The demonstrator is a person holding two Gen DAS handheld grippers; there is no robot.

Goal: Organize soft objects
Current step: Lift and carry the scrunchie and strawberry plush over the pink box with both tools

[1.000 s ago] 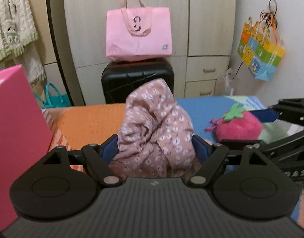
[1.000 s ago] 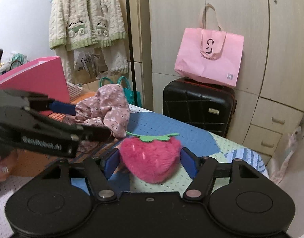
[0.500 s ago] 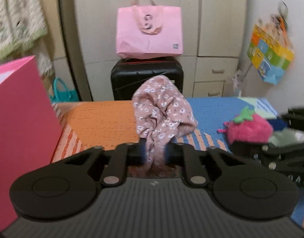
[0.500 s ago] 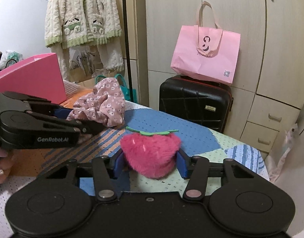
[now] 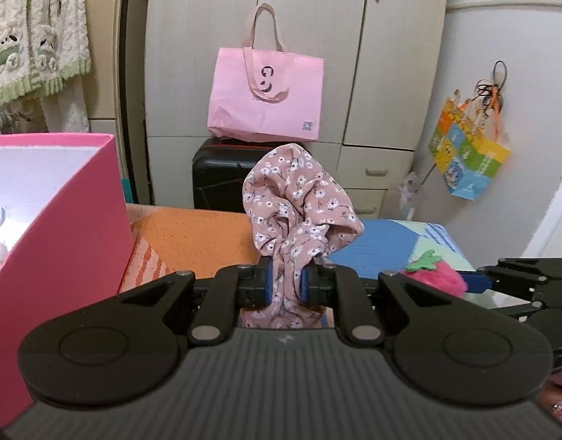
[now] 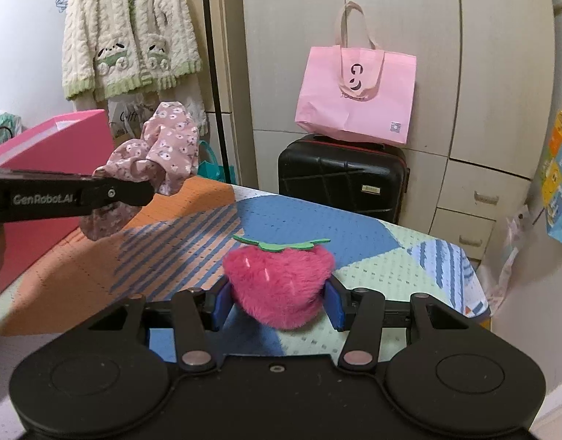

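My left gripper (image 5: 285, 286) is clamped tight on the pink floral cloth (image 5: 299, 201), which hangs clear above the patchwork mat (image 6: 178, 227), just beside the open pink box (image 5: 61, 242). My right gripper (image 6: 277, 302) is closed on the plush strawberry (image 6: 279, 282), blue pads pressing both its sides, low over the mat's blue and green patches.

Pink box (image 5: 72, 242) wall left, bare patterned mat (image 6: 193, 242) between claws.
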